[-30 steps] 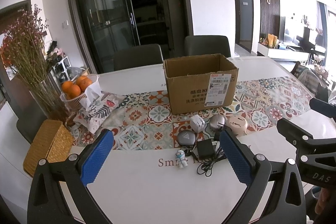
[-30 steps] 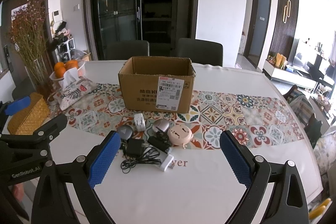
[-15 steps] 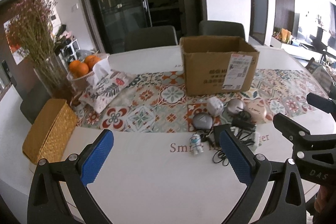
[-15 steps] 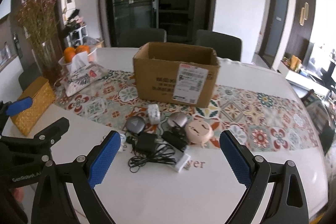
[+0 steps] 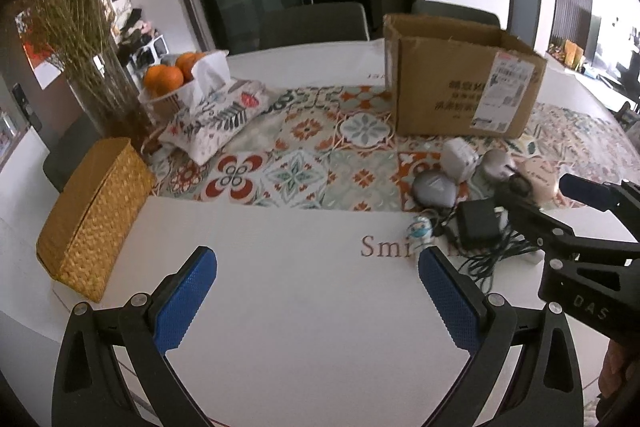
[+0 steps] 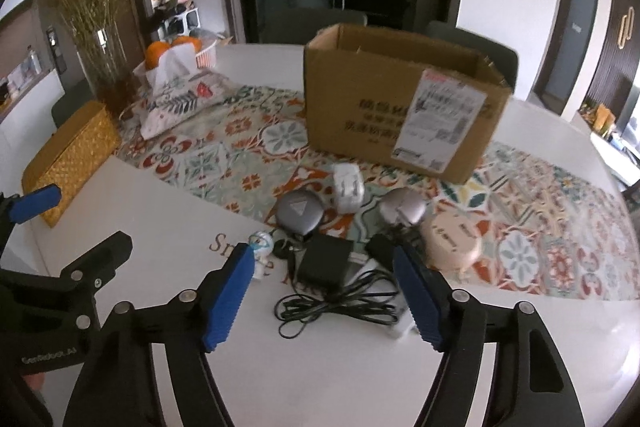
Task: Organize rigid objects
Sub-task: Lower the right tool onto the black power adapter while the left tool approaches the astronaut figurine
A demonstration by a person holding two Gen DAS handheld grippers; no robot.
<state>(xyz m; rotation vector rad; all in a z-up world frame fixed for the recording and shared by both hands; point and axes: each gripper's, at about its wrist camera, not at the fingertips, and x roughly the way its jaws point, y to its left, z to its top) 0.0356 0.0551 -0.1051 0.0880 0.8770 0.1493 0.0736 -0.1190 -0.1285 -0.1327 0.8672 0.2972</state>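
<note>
An open cardboard box (image 6: 400, 107) stands on the patterned runner; it also shows in the left wrist view (image 5: 460, 83). In front of it lies a cluster: a black adapter (image 6: 326, 261) with its coiled cable (image 6: 336, 311), a grey case (image 6: 300, 213), a white plug (image 6: 348, 187), a silver-grey case (image 6: 404, 209), a pink round case (image 6: 452, 241) and a small white-blue figurine (image 6: 262, 245). My right gripper (image 6: 322, 293) is open, low over the adapter and cable. My left gripper (image 5: 318, 297) is open and empty over bare white table, left of the cluster (image 5: 476, 223).
A woven yellow box (image 5: 94, 211) sits at the table's left edge. Behind it stand a vase of dried flowers (image 5: 92, 67), a basket of oranges (image 5: 172, 79) and a patterned tissue pouch (image 5: 216, 119). Dark chairs (image 5: 316, 23) stand behind the table.
Both grippers have moved forward and down toward the table. The cluster now lies close between the right gripper's fingers. The left view has swung left, showing more of the woven box.
</note>
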